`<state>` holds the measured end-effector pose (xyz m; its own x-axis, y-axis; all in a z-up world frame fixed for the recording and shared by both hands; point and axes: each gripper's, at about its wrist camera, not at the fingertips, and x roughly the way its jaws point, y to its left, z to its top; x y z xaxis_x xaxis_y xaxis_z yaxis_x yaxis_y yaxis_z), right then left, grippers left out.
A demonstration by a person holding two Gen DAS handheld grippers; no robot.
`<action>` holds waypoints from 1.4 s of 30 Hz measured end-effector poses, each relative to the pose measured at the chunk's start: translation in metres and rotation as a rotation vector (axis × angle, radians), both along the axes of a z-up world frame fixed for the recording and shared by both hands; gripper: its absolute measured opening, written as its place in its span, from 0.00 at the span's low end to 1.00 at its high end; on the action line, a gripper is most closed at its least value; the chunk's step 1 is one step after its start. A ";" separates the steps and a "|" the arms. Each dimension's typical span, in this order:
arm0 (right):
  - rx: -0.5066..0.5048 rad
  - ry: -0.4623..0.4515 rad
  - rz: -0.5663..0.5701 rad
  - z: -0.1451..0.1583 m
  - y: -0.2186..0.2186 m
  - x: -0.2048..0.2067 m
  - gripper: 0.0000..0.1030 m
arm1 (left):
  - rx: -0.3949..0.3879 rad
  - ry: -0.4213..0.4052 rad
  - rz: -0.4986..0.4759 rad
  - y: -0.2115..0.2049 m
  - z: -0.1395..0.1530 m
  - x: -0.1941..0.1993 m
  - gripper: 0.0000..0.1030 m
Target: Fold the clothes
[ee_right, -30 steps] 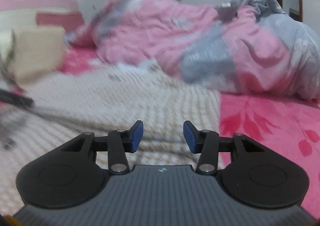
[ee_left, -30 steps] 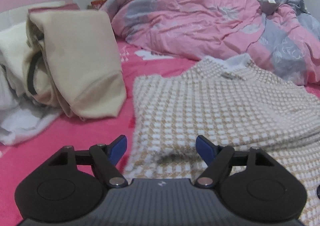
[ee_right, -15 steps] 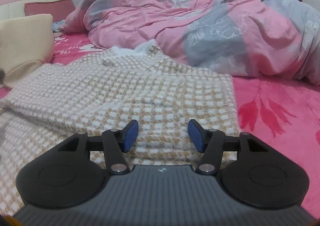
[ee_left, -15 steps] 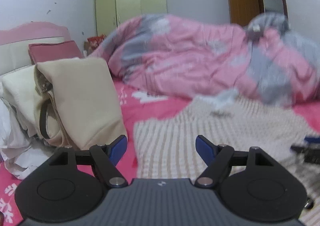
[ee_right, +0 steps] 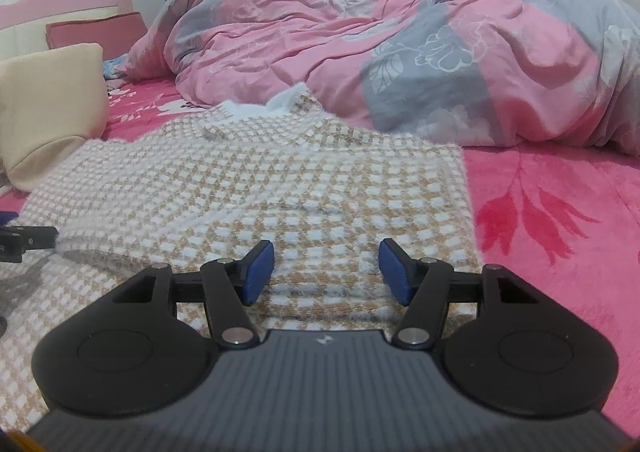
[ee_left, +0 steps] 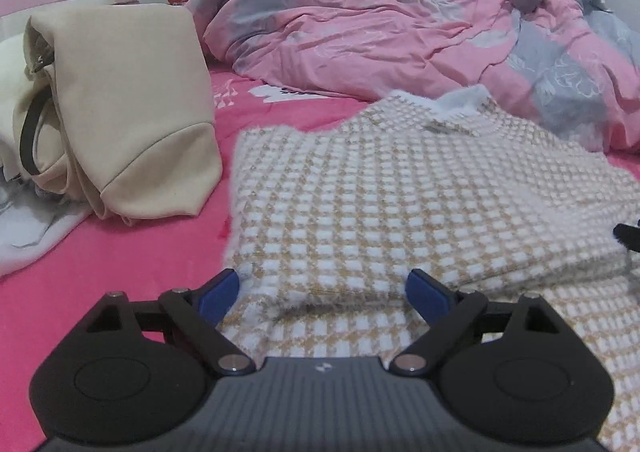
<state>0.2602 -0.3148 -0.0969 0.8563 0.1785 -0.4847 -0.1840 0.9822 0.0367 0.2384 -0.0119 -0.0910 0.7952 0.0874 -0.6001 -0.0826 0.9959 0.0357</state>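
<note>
Left gripper (ee_left: 322, 290): released, blue pads wide apart, nothing between them but the folded edge of the sweater lying just ahead; whether the pads touch the knit cannot be told.
Right gripper (ee_right: 326, 272): released too, pads spread, low over the near right part of the sweater, holding nothing.
Sweater (ee_left: 400, 192): tan-and-white check knit, spread on the bed straight ahead of both grippers; a top layer is folded over a lower one, its thick folded edge running across just beyond the left pads. White collar at the far end, next to the quilt. In the right view (ee_right: 280, 188) its right edge runs straight, ending just right of the right pad.
Other gripper seen: a black tip of the right gripper shows at the far right of the left view; a black part of the left gripper sits at the far left of the right view, at the fold's edge.
Sheet (ee_left: 120, 252): bright pink, under everything; bare to the left of the left gripper and to the right of the right one, there with a red leaf print.
Bag (ee_left: 132, 104): cream, with dark strap, ahead-left of the left gripper, apart from the sweater.
White cloth (ee_left: 36, 236): left of the bag, partly under it.
Quilt (ee_left: 380, 24): pink and grey, bunched up beyond the sweater.
Headboard (ee_right: 68, 0): pink, far left.
</note>
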 end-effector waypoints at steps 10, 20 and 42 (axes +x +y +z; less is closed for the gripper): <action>-0.017 -0.010 -0.006 -0.001 0.002 -0.002 0.57 | 0.084 -0.309 -0.089 -0.036 0.028 -0.036 0.77; -0.016 -0.014 -0.004 -0.001 0.002 -0.002 0.57 | -0.138 -0.071 -0.033 -0.003 0.006 0.001 0.45; -0.183 -0.010 0.035 0.019 0.044 0.010 0.54 | -0.011 -0.058 -0.027 -0.021 0.004 -0.001 0.50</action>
